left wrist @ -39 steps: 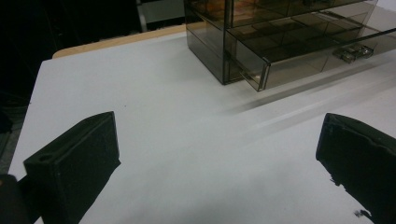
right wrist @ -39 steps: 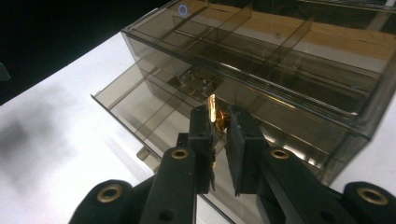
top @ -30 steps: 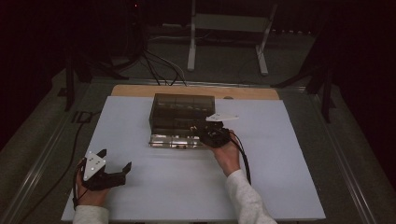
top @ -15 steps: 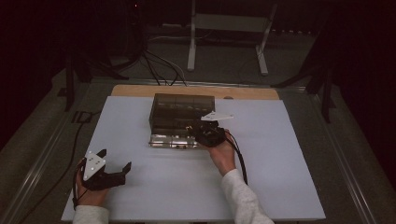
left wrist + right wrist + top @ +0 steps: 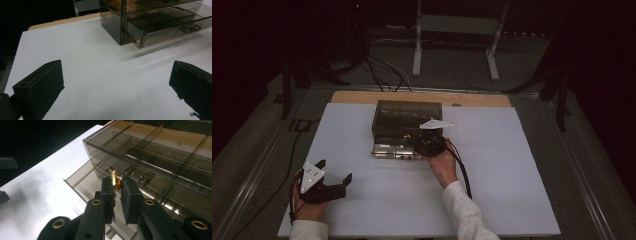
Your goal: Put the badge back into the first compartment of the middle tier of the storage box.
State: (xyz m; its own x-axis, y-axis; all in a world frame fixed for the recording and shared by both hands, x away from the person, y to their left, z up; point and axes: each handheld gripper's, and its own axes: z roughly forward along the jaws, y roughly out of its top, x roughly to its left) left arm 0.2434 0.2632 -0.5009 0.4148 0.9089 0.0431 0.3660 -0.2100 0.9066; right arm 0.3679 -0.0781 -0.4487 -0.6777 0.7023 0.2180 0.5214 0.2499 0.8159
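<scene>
Since a second ago, only the right gripper [image 5: 428, 143] has moved, edging closer to the smoky plastic drawer box [image 5: 407, 120] on the white table [image 5: 512, 180]. Its jaws are narrow, pinching a small gold piece [image 5: 115, 180] above the pulled-out bottom drawer [image 5: 396, 150], which looks empty. Placing seems in hand; next calls for lowering and releasing. Well in front of the box, the left gripper [image 5: 332, 182] rests wide and empty.

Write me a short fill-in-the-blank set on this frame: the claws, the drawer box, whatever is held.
1. The right claw pinches a small ____-coloured object.
2. The left claw has its jaws ____, holding nothing.
3. The smoky clear drawer box has its bottom drawer pulled ____.
4. The box stands on a ____ sheet.

Missing words: gold; open; out; white
</scene>
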